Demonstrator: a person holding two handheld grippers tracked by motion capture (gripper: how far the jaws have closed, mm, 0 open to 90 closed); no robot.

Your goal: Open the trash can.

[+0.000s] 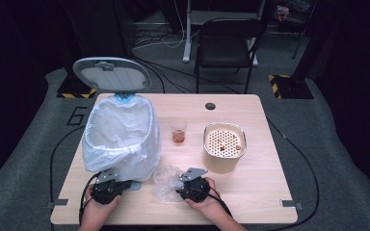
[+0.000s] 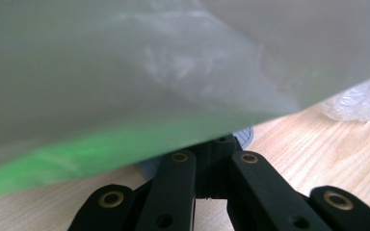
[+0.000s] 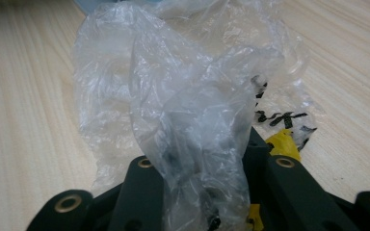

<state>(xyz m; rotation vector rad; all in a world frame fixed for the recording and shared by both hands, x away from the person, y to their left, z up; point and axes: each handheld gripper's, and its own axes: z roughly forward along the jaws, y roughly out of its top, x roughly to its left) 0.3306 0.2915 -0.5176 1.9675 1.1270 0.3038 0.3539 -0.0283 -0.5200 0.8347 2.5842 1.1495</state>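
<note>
A crumpled clear plastic wrapper (image 1: 166, 182) lies on the wooden table (image 1: 255, 192) near the front edge. In the right gripper view the wrapper (image 3: 183, 96), with black print and a yellow patch, is bunched between my right gripper's (image 3: 200, 149) jaws, which pinch it. My right gripper (image 1: 177, 185) sits just right of the wrapper. A bin lined with a white bag (image 1: 120, 137) stands at the left, its grey lid (image 1: 111, 74) raised. My left gripper (image 1: 124, 184) is shut at the bin's foot. Its tips (image 2: 219, 144) reach a grey-blue piece (image 2: 244, 135) under the overhanging bag (image 2: 149, 72).
A clear cup with brownish liquid (image 1: 178, 131) stands mid-table. A cream pot with a perforated insert (image 1: 224, 147) is to its right, just behind my right hand. A cable hole (image 1: 210, 106) is near the far edge, and a black chair (image 1: 226, 43) stands beyond the table.
</note>
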